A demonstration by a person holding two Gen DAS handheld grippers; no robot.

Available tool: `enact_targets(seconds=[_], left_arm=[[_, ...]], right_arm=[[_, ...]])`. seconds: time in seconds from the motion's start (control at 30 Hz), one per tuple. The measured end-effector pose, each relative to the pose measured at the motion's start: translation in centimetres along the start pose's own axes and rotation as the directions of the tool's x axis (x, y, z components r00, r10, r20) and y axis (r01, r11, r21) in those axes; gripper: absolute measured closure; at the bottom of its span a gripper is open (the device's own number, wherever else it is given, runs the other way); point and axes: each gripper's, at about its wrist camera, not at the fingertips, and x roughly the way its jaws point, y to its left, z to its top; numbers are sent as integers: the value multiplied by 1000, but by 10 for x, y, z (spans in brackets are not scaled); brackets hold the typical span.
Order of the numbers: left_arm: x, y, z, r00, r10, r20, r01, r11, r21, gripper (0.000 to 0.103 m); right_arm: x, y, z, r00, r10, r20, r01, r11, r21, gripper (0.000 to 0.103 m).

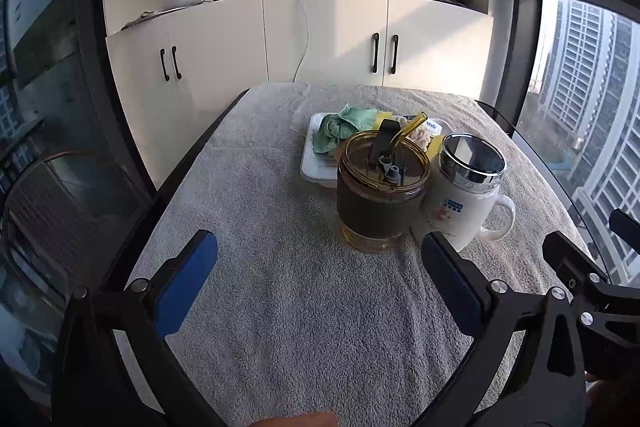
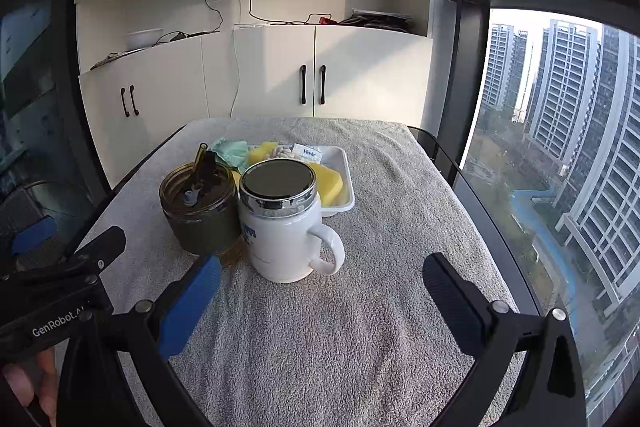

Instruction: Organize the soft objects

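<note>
A white tray (image 2: pixel 347 183) at the middle of the table holds a crumpled green cloth (image 1: pixel 340 129), yellow sponges (image 2: pixel 330 185), a small tissue packet (image 2: pixel 308 151) and some pale beads. The same tray (image 1: pixel 310 163) shows in the left wrist view, with the green cloth (image 2: pixel 232 151) at its left end. In front of it stand an amber tumbler (image 1: pixel 380 191) with a straw and a white lidded mug (image 1: pixel 468 195). My left gripper (image 1: pixel 318 251) is open above the bare towel, short of the tumbler. My right gripper (image 2: pixel 320 273) is open, just in front of the mug (image 2: pixel 284 227).
A grey towel (image 1: pixel 288 307) covers the table. White cabinets (image 1: pixel 224 43) stand behind it, with cables and a bowl on the shelf. A floor-to-ceiling window (image 2: pixel 560 147) runs along the right. A dark chair (image 1: pixel 60 203) sits at the left.
</note>
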Motion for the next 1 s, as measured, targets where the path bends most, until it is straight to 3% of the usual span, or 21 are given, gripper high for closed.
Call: enact_targets(seconds=[1.0], left_arm=[[9, -1, -5, 1000, -21, -15, 21, 1000, -2, 0]], right_arm=[[2, -1, -4, 999, -21, -28, 20, 1000, -12, 0]])
